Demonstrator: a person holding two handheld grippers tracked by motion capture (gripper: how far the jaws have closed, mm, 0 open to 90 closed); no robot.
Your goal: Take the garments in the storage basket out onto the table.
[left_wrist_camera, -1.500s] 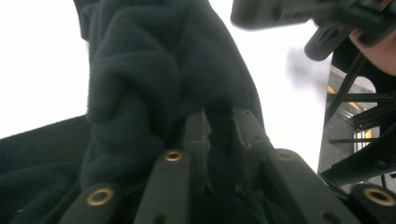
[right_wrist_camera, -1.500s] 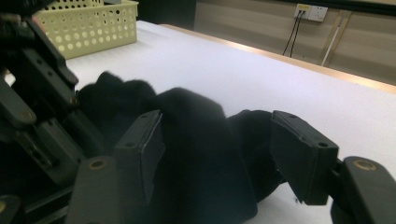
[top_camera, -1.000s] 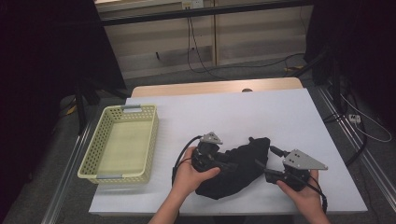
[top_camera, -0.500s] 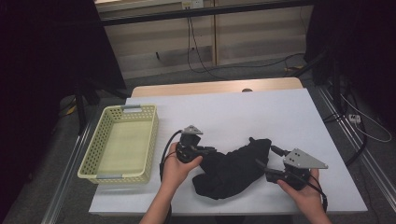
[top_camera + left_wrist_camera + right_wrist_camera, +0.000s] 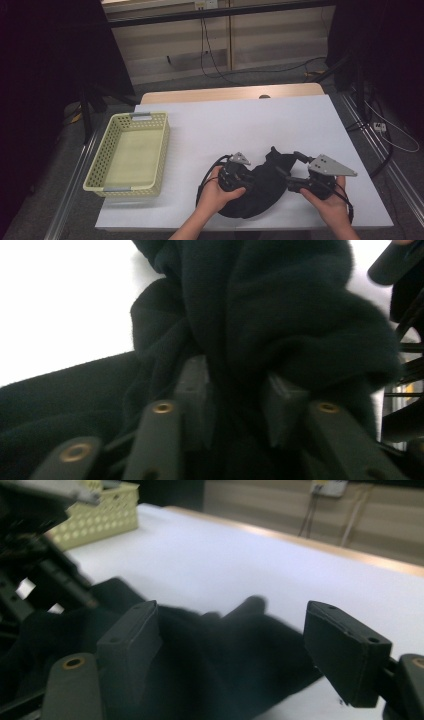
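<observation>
A crumpled black cloth (image 5: 265,192) lies near the front edge of the white table (image 5: 240,125). My left gripper (image 5: 239,175) sits at the cloth's left side. In the left gripper view its jaws stand shut on a thick fold of the black cloth (image 5: 260,315), and the gripper (image 5: 235,405) is pressed deep into the fabric. My right gripper (image 5: 292,167) is at the cloth's right edge. In the right gripper view the gripper (image 5: 237,645) is open, its pads (image 5: 131,635) wide apart over the black cloth (image 5: 210,650), gripping nothing.
A pale yellow perforated basket (image 5: 115,150) with nothing in it stands on the table's left side, and the basket (image 5: 100,507) appears again at upper left in the right gripper view. Bare white tabletop stretches behind the cloth. Cables run across the floor beyond the table.
My left gripper drew away to the left, then came back right and closed on the cloth's left fold. The cloth bunched slightly. The right gripper barely moved.
</observation>
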